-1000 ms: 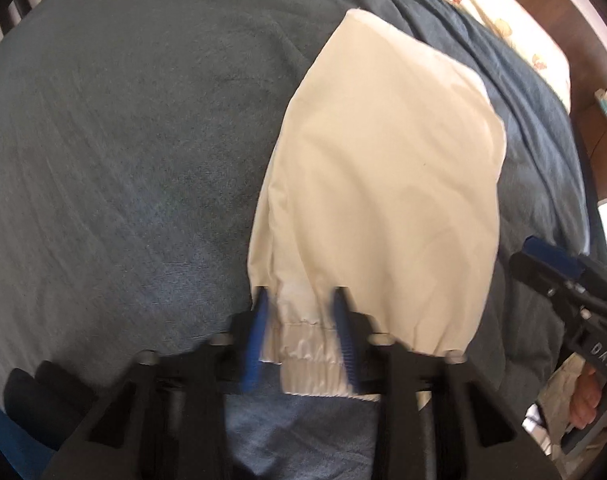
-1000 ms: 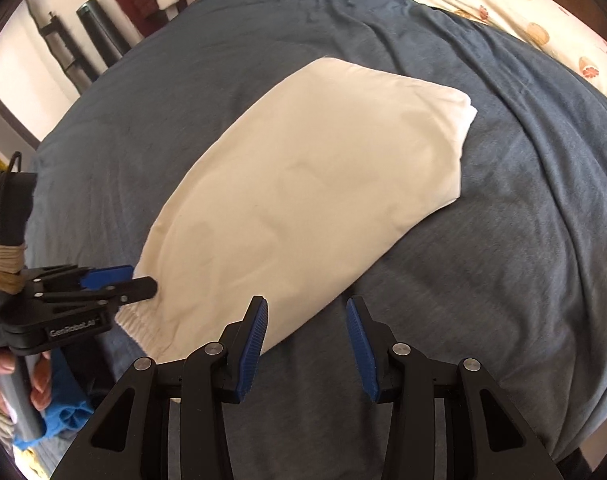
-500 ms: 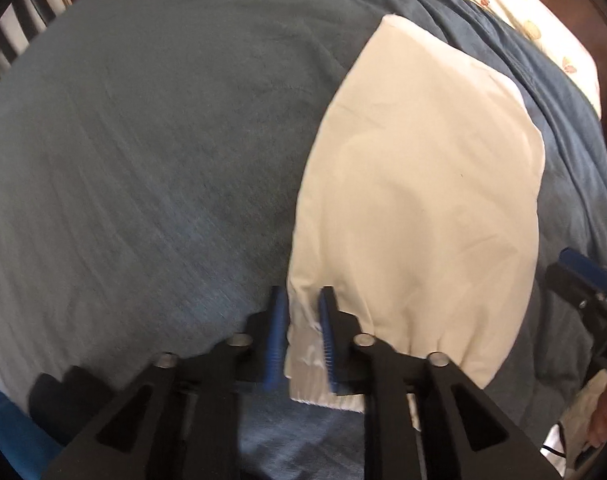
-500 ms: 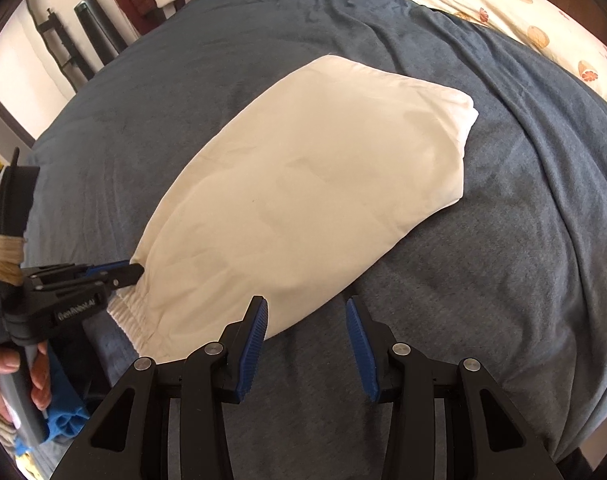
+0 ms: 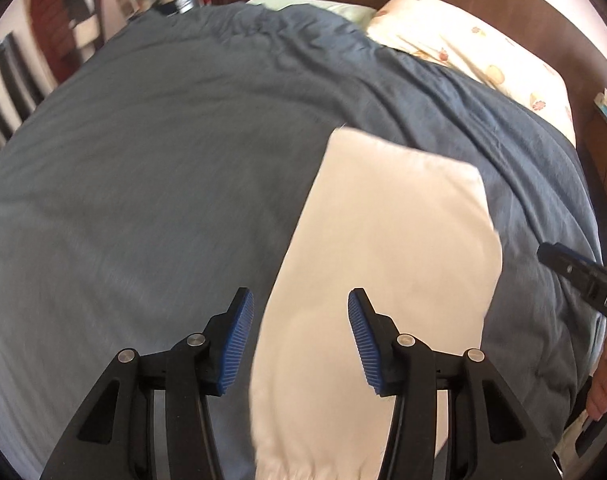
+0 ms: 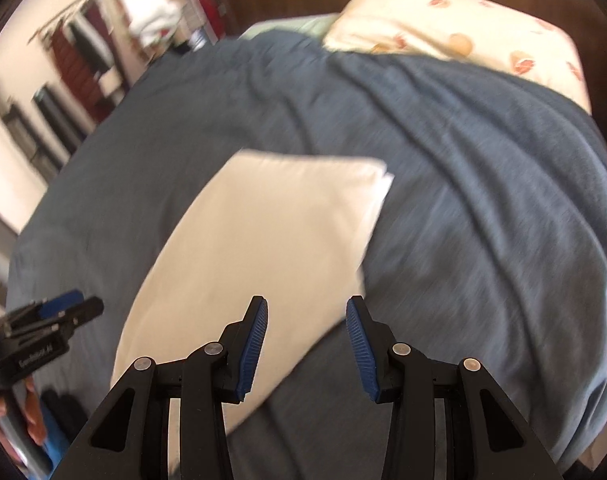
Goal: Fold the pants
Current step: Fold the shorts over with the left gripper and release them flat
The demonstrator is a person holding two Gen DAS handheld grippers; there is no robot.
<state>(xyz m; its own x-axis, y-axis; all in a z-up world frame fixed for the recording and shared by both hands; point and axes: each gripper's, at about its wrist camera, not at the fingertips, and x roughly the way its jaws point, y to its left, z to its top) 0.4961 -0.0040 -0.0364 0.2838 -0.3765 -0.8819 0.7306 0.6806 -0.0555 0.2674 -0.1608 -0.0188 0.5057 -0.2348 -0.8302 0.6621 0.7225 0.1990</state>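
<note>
The cream pants lie folded flat on the blue blanket; their gathered cuff is at the near end, at the bottom edge of the left wrist view. My left gripper is open and empty, raised above the near end of the pants. My right gripper is open and empty above the pants' near right edge. Each gripper shows in the other's view: the right one at the far right, the left one at the far left.
A floral pillow and a green one lie at the head of the bed against a wooden headboard. Clothes hang on a rack at the back left. The blanket is wrinkled on the right.
My left gripper let go of the cuff, opened wide and lifted back. Both grippers have tilted up, so the headboard and room come into view. The pants lie still.
</note>
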